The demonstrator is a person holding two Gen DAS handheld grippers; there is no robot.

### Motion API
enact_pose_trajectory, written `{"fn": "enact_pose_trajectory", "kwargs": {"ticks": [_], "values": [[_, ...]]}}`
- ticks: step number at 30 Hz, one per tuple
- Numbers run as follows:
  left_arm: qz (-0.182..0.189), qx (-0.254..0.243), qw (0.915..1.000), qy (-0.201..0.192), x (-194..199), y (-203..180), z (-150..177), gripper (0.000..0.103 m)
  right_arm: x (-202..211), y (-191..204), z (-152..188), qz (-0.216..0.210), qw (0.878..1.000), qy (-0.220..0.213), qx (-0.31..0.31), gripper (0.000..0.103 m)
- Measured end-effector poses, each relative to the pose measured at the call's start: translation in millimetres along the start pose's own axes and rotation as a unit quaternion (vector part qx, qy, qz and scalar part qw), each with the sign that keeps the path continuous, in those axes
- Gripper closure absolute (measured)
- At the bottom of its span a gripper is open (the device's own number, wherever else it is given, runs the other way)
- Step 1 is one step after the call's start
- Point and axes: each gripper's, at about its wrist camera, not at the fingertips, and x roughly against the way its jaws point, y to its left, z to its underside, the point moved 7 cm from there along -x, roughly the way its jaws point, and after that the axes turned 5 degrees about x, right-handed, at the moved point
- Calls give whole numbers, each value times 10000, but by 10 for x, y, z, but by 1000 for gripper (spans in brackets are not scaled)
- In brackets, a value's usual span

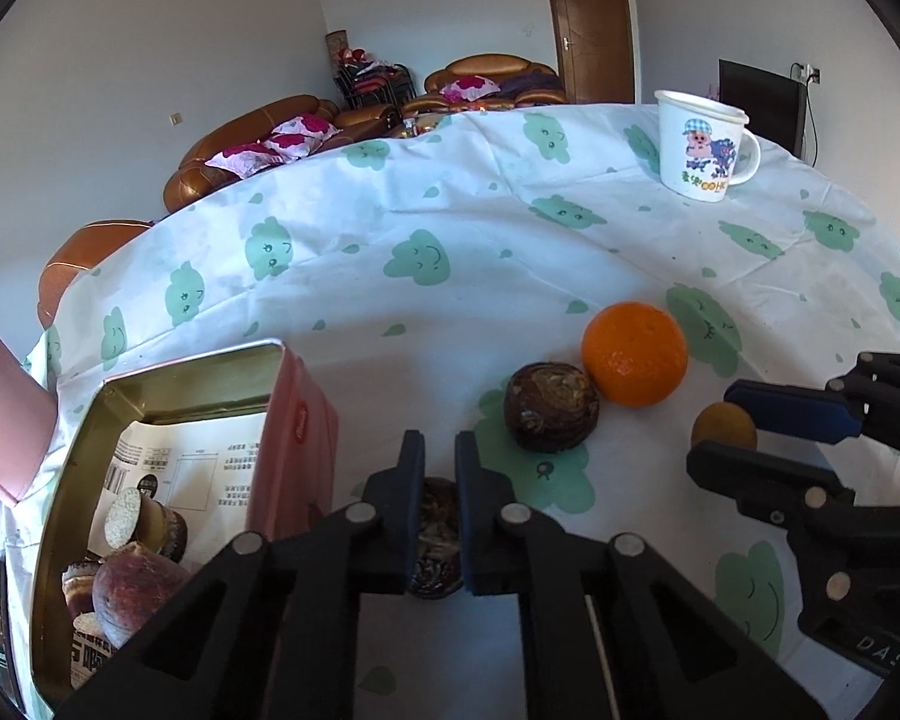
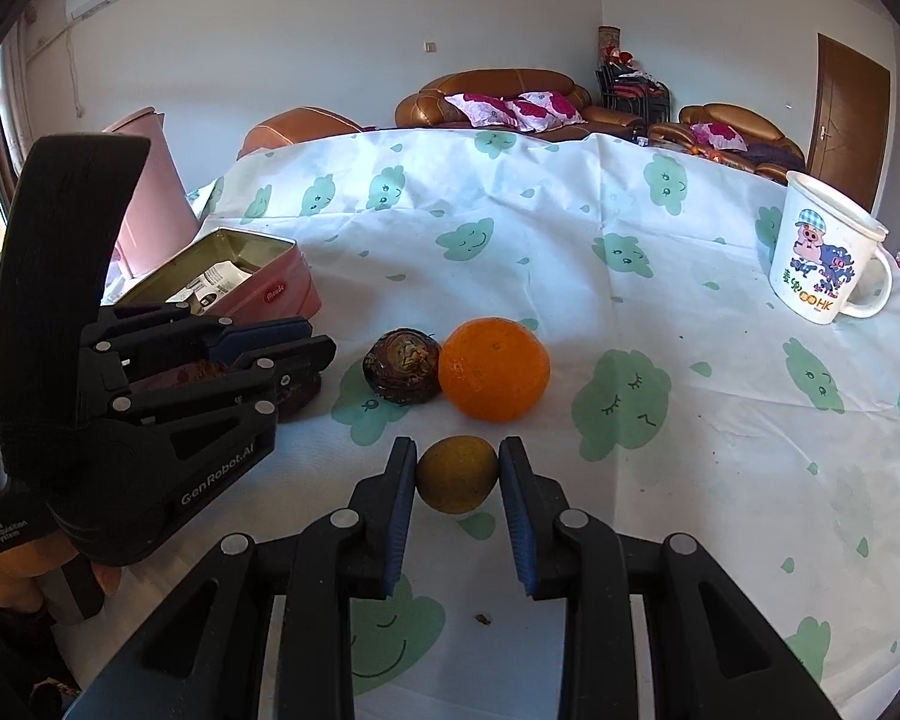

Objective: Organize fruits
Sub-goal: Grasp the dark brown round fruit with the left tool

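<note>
Left wrist view: the left gripper [image 1: 439, 516] is clamped on a dark, scaly round fruit [image 1: 433, 546] low over the cloud-print tablecloth [image 1: 450, 192]. Just left stands the open pink tin [image 1: 297, 420] — gold-lined, paper-floored, holding a reddish peach [image 1: 135, 591]. Ahead, a second dark fruit [image 1: 551, 407] touches a glossy, dimpled orange [image 1: 635, 353].

Right wrist view: the right gripper [image 2: 457, 477] brackets a small, matte yellow-brown fruit [image 2: 457, 474] resting on the cloth, roundish with no clear long axis — whether the pads press it I cannot tell. A cartoon mug [image 2: 825, 252] stands upright at far right.
</note>
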Motion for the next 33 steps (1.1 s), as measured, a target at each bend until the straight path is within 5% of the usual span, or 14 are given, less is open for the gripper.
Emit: {"fn": "enact_pose_trajectory", "kwargs": {"ticks": [9,16,17,20,25,33], "values": [[608,66,9980,-165,206,-157,86,92,31,-9,-10,23,10000,-71,-10,73],[585,-32,9982,-147,185,-164,91,85,44,-7,-18,38,9999,-111,2,73],[560,-83,9983,-156,190,-177,93,80,46,-10,-19,38,9999,-117,-5,73],[367,-3,9991,-194,198,-121,92,41,48,-16,-22,29,9999,-134,-24,73],[631,158,9978,-92,175,-66,111,42,50,-13,-24,14,9999,-146,-22,73],[521,-28,9986,20,148,-72,164,44,47,-18,-23,11,9999,-149,-43,73]]}}
